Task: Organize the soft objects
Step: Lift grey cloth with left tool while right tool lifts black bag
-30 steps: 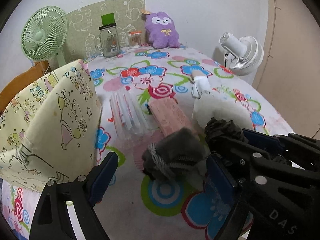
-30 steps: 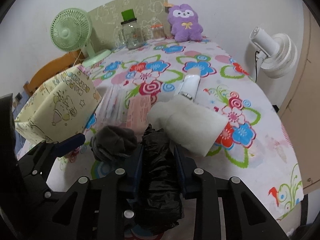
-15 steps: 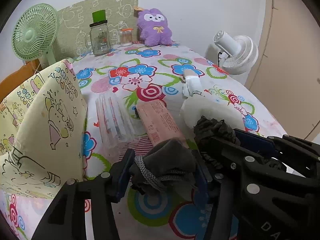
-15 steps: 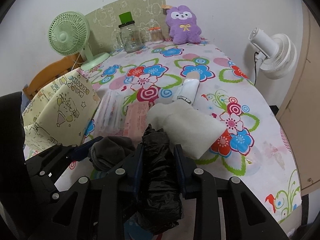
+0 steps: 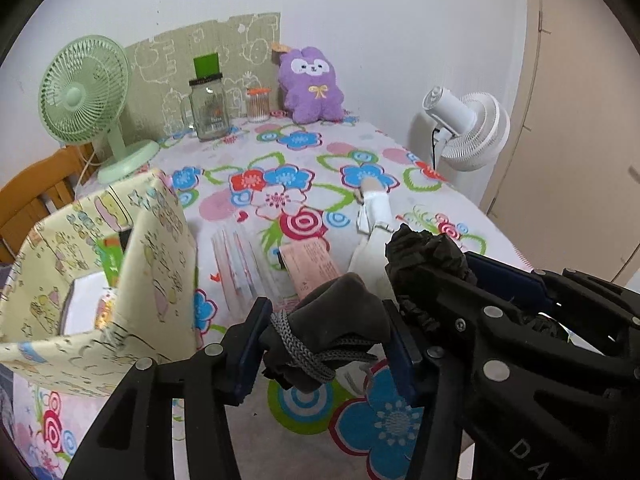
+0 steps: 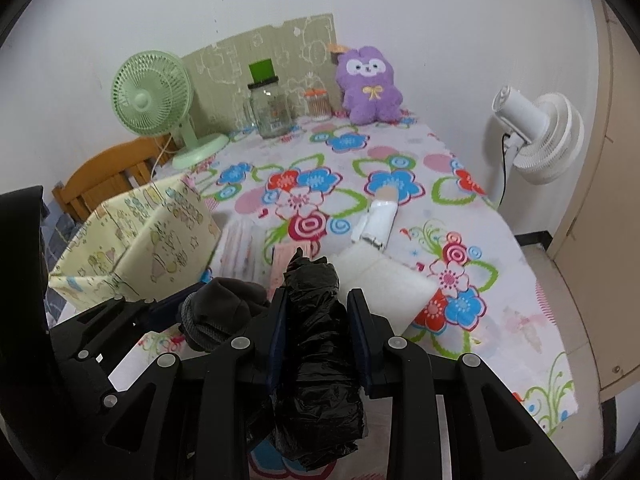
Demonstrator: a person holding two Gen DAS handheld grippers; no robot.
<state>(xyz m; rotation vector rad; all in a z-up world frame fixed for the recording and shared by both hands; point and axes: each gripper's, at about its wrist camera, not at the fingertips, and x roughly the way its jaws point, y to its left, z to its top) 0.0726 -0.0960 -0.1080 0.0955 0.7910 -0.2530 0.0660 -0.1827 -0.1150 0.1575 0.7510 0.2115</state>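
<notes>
Flowered tablecloth covers the tabletop; above its near edge the left gripper, jaws just closed, pinches a grey sock, and the right gripper clamps a black bag.

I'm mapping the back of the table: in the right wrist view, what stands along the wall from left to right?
Green fan → glass jar with a black lid → small container with an orange lid → purple plush toy → white fan, off the table's right edge.
</notes>
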